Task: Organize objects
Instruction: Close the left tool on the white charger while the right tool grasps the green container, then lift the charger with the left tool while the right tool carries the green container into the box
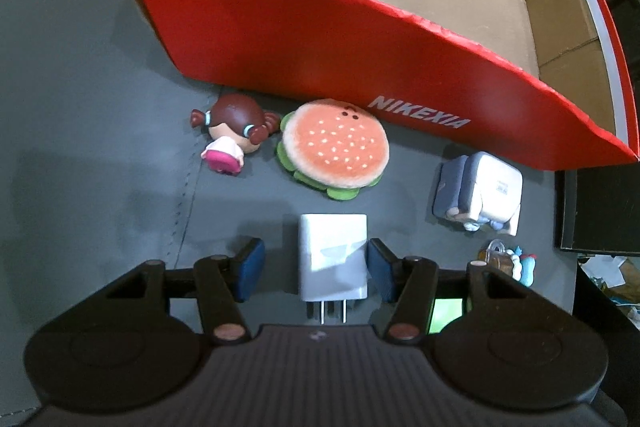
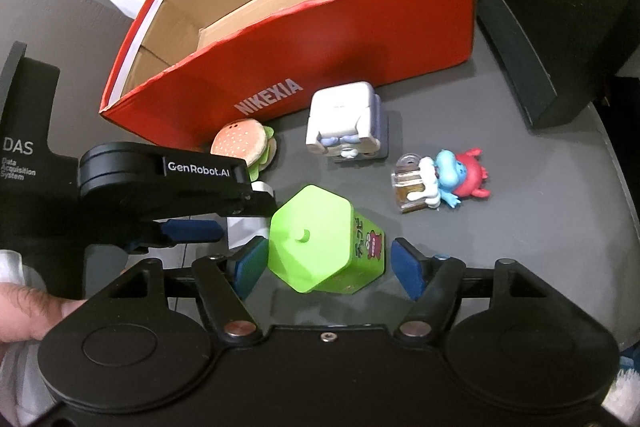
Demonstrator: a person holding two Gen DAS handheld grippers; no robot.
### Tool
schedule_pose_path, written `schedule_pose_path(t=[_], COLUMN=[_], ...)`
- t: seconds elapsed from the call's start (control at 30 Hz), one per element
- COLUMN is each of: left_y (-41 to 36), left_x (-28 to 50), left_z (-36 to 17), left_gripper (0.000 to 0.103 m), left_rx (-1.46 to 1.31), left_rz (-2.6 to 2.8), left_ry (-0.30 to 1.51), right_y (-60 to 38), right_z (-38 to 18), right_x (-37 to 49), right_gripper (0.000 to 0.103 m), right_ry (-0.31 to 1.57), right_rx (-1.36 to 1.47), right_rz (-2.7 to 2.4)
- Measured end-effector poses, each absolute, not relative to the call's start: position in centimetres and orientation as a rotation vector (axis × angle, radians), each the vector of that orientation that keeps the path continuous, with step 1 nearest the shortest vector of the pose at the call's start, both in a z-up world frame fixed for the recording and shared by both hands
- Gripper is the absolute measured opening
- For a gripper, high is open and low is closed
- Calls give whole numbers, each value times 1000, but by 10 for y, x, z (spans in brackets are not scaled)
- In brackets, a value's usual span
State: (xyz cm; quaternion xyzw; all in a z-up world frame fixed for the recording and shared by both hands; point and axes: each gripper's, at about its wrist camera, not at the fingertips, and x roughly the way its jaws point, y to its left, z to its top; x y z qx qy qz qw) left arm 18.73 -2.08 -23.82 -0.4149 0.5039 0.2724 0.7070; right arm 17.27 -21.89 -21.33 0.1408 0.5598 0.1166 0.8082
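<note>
An open red shoebox (image 1: 320, 43) stands at the back, empty inside; it also shows in the right wrist view (image 2: 320, 67). My left gripper (image 1: 316, 269) is open, its blue pads on either side of a white charger (image 1: 333, 257) lying on the dark table, apart from it. My right gripper (image 2: 326, 263) is open around a green hexagonal box (image 2: 320, 239); its left pad is close to the box, its right pad apart. In front of the shoebox lie a burger plush (image 1: 336, 147), a girl figurine (image 1: 232, 135) and a white-grey block toy (image 1: 476, 187).
A blue and red creature figurine with a small jar (image 2: 440, 179) lies right of the green box. A black box (image 2: 532, 39) stands at the right. The left gripper's body (image 2: 160, 183) crosses the right wrist view. The table edge curves at the right.
</note>
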Motion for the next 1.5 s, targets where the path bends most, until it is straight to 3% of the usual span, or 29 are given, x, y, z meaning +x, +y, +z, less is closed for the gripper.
schedule_pose_path(t=[0.1, 0.27, 0.4, 1.13, 1.5], left_y=[-21, -20, -19, -24, -28], left_x=[183, 173, 169, 172, 161], left_z=[-238, -238, -239, -235, -222], left_gripper=[50, 37, 37, 36, 36], left_rx=[-944, -970, -989, -1006, -1025], left_rz=[608, 609, 630, 739, 770], left_ry=[1096, 1078, 1065, 993, 913], right_y=[-214, -203, -203, -194, -197], right_z=[-214, -216, -219, -233, -225], right_x=[174, 175, 176, 189, 182], right_gripper=[77, 78, 57, 59, 48], right_ry=[1193, 1185, 1184, 1191, 1142], right_rx=[276, 225, 220, 166, 183], right_rz=[253, 261, 239, 177, 194])
